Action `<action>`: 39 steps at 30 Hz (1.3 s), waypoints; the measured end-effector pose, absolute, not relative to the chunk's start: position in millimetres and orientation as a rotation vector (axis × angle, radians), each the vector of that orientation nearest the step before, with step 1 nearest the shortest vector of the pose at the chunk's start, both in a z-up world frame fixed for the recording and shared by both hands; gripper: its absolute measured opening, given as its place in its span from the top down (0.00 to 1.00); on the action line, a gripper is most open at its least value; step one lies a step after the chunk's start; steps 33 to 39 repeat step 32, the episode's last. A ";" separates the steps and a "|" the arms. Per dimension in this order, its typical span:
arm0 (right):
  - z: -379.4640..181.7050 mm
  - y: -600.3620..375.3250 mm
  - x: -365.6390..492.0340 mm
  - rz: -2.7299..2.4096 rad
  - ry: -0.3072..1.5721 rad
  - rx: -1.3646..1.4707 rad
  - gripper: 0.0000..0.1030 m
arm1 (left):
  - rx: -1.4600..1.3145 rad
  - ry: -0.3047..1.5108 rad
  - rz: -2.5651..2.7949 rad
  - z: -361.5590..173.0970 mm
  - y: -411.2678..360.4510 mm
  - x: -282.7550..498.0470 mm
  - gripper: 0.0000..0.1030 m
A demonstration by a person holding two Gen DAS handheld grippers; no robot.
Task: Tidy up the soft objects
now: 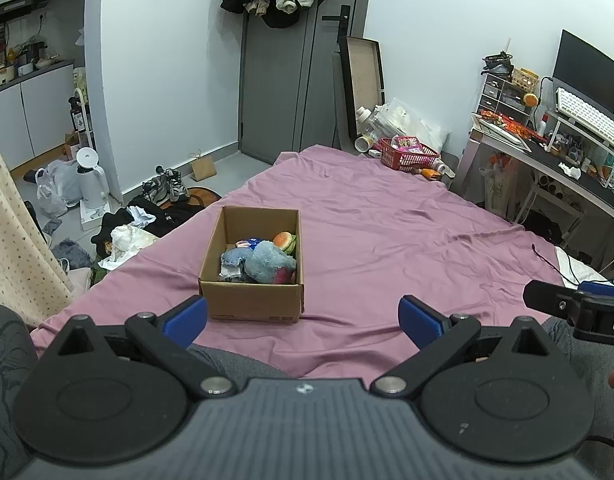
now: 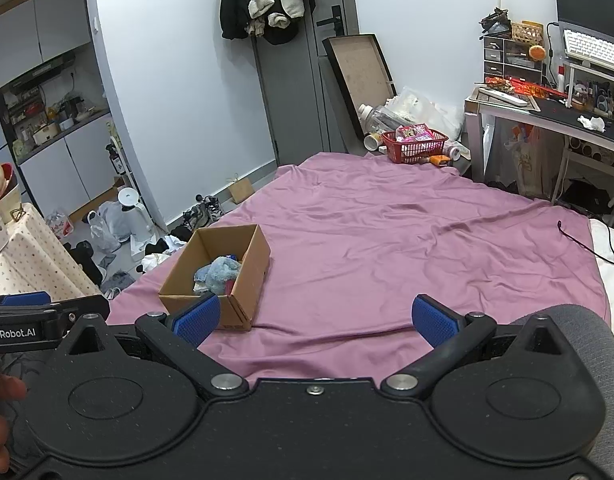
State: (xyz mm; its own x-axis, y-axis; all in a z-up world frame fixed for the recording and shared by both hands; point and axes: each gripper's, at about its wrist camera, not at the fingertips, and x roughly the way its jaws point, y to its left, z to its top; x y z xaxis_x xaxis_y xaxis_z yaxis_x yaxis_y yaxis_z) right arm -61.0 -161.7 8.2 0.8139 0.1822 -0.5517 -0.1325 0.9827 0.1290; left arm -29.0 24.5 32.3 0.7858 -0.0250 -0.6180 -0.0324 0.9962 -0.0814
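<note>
I am holding my left gripper low over the near edge of the bed, its fingers spread wide and grasping nothing. My right gripper is hovering beside it, likewise released and empty, and I am keeping both back from the work, probably because nothing loose is lying on the sheet for me to collect.

The 1 cardboard box is sitting near the left edge of the bed, close to the near end, its flaps open so that things can be dropped straight in. The soft toys are lying inside it, piled against the right wall: 1 blue fuzzy toy with a pink patch, 1 small plush burger tucked in the far right corner, and 1 grey-blue bundle at the left of them. A smaller striped piece is showing behind, though I cannot tell whether it is a separate toy. So I am counting 3 soft things for certain, perhaps 4.

Judging by the bare sheet, the gathering is looking nearly finished.
</note>
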 end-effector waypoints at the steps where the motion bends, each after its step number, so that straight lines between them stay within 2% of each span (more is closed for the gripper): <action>1: 8.3 -161.5 -61.0 0.169 0.597 0.087 0.00 | -0.088 0.667 0.004 32.4 24.5 -28.9 0.02; 39: 1.3 -160.7 -58.0 0.211 0.583 0.109 0.00 | -0.094 0.676 -0.014 28.8 21.7 -33.8 0.02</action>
